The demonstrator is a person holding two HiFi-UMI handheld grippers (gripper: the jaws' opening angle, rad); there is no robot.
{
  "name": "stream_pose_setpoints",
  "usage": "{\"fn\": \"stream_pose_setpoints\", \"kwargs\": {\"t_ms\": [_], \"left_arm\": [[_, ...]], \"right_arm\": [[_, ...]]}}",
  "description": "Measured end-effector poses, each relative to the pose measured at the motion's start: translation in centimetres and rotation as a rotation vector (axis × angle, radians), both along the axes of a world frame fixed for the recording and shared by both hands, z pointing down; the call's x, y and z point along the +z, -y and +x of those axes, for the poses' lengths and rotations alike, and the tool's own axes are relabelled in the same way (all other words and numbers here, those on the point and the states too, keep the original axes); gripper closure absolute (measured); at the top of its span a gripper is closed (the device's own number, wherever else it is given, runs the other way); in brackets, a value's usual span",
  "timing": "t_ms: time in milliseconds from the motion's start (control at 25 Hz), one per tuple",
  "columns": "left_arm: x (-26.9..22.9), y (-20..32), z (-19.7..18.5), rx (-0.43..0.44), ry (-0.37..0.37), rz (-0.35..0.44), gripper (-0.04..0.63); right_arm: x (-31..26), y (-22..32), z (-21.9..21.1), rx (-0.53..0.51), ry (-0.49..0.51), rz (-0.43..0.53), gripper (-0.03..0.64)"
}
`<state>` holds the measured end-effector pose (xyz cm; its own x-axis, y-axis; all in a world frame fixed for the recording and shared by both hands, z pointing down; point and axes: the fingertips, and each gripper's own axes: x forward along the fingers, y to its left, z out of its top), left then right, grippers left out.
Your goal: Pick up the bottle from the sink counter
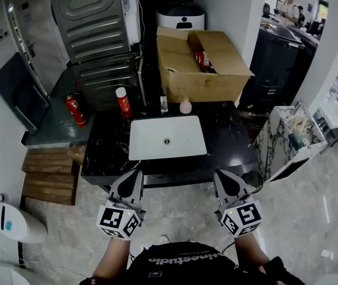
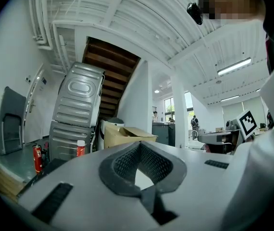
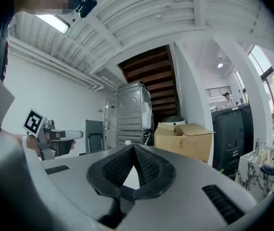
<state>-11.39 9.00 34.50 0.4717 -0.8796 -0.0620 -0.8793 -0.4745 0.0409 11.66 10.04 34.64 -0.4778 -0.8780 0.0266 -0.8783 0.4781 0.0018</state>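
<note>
Head view puts me just short of the sink counter (image 1: pixel 107 153). The left gripper (image 1: pixel 131 183) and the right gripper (image 1: pixel 227 184) both hang off its near edge, at about 6 o'clock from the white basin (image 1: pixel 167 138), and neither touches anything. Each gripper's own view shows its jaws pressed together at the tips with nothing between them. Three candidates stand upright along the far side of the counter. A red bottle (image 1: pixel 122 101) with a white cap is at roughly 10 o'clock from the basin. A small dark bottle (image 1: pixel 163 103) and a pale pink bottle (image 1: pixel 185 105) stand near each other at 12 o'clock, in front of the cardboard box (image 1: pixel 201 64). I judge the task to be at its very start, with no reach begun. The task does not say which bottle, so I take the red one as likeliest, since it is the tallest and stands clear of the others. The next move calls for spreading the left gripper's jaws and carrying it past the basin's left rim toward 11 o'clock. I would bring it in level so the pads straddle the body below the cap, then close before lifting. A tall, narrow bottle could tip if a jaw nudges it first.
</note>
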Motion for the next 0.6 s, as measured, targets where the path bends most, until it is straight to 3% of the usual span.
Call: {"fn": "stream_pose_setpoints", "kwargs": {"t_ms": [600], "left_arm": [[0.4, -1.4, 1.6, -0.036, 0.013, -0.016, 0.581]], "right_arm": [[0.7, -0.6, 1.7, -0.046, 0.032, -0.020, 0.578]]}}
